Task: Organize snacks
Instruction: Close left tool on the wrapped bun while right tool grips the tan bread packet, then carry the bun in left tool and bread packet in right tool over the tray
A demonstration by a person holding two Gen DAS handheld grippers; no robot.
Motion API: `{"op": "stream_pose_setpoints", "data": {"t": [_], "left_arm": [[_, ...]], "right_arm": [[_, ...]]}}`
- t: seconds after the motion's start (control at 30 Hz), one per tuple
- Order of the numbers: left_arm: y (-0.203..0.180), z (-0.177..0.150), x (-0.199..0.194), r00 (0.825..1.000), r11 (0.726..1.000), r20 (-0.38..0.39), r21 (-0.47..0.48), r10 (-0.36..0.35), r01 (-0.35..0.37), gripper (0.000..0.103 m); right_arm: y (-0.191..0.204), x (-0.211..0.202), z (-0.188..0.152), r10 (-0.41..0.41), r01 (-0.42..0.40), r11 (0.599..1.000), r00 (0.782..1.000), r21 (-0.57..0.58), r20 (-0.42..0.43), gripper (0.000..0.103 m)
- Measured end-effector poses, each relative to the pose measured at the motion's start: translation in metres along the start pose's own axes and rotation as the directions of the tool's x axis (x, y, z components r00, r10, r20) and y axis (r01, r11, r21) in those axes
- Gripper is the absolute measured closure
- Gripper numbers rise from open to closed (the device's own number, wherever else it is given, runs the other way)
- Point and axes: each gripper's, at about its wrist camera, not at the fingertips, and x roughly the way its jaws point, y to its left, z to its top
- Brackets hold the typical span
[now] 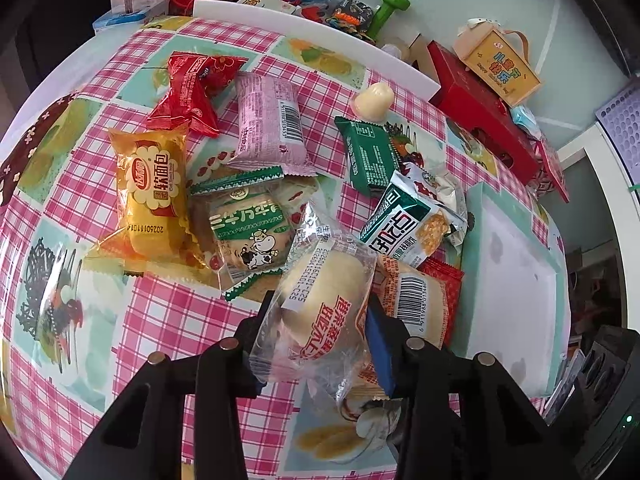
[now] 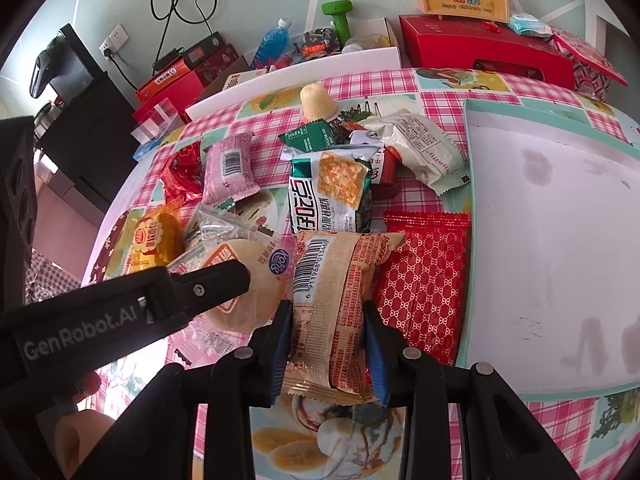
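The table [image 1: 168, 320], covered w/ a pink-check fruit-print cloth, carries everything. At its right edge lies the biggest item, a pale tray [image 2: 552, 240] w/ a mint rim, nothing in it yet, probably the drop spot for sorted snacks, though that's a judgement.

Step in hand: both tongs have a pack each, so this looks like the pick-up end of a pick-and-place. Left gripper [image 1: 316, 336] is clamped on a clear-wrapped round bun [image 1: 324, 304], which looks raised off the cloth at the table's near edge. Right gripper [image 2: 326, 344] is clamped on a tan barcoded pack [image 2: 328, 300], just beside the tray's near-left corner; whether that pack is off the cloth I can't tell, the view's too steep. It partly overlaps a red patterned pouch [image 2: 424, 276], which touches the tray's left rim.

Next move, my guess: lift both clear of the pile, carry right over the rim, set down w/o dragging the red pouch along. Wrappers are slick and crinkly, so grip could slip.

Rest of the pile, mid-table: yellow bread pack [image 1: 152, 196], green cow-print biscuit pack [image 1: 248, 232], pink pack [image 1: 272, 120], red twist-end pack [image 1: 188, 88], small cream jelly cup [image 1: 374, 98] toward the far edge.

Room: pale green wall behind, red boxes [image 2: 484, 52], green dumbbell [image 2: 340, 20], blue bottle [image 2: 274, 40] past the far edge.
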Motion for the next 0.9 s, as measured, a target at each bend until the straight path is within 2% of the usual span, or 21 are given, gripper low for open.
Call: {"op": "stream_pose_setpoints", "data": {"t": [0.4, 0.6, 0.73, 0.9], "left_arm": [[-0.014, 0.002, -0.031, 0.994, 0.998, 0.107, 0.062, -0.039, 0.032, 0.06], [-0.034, 0.0, -0.041, 0.985, 0.99, 0.151, 0.126, -0.077, 0.058, 0.06], [-0.052, 0.0, -0.037, 0.983, 0.981, 0.129, 0.158, -0.134, 0.113, 0.06], [-0.084, 0.004, -0.025, 0.98, 0.966, 0.103, 0.213, -0.17, 0.145, 0.06]], "right_arm": [[-0.005, -0.028, 0.008, 0.017, -0.018, 1.0, 0.997, 0.01, 0.077, 0.067], [-0.024, -0.049, 0.014, -0.024, 0.018, 0.999, 0.991, 0.041, 0.132, 0.067], [-0.051, -0.065, 0.019, -0.062, 0.043, 0.994, 0.982, 0.104, 0.179, 0.067], [-0.093, -0.078, 0.025, -0.18, 0.139, 0.969, 0.962, 0.203, 0.203, 0.067]]}}
